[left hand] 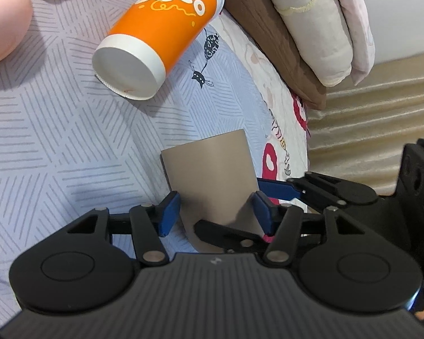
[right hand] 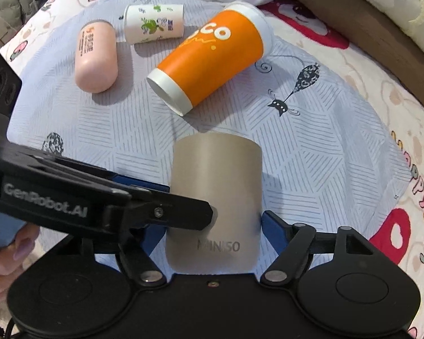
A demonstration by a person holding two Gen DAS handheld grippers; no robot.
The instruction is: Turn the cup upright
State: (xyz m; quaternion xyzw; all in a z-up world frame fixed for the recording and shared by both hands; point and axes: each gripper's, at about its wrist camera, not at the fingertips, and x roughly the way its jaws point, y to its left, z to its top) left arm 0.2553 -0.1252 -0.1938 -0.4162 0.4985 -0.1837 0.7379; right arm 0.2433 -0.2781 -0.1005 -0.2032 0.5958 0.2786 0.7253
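Note:
A gold metal MINISO cup stands on its mouth on the pale patterned cloth, closed base up. It also shows in the left wrist view. My left gripper has its blue pads against the cup's two sides. My right gripper also brackets the cup, its right blue pad at the cup's wall; its left pad is hidden behind the left gripper's black finger, which crosses in front.
An orange Coco paper cup lies on its side beyond the metal cup, base toward me; it also shows in the left wrist view. A pink capsule bottle and a small white printed cup lie further back. Folded bedding sits right.

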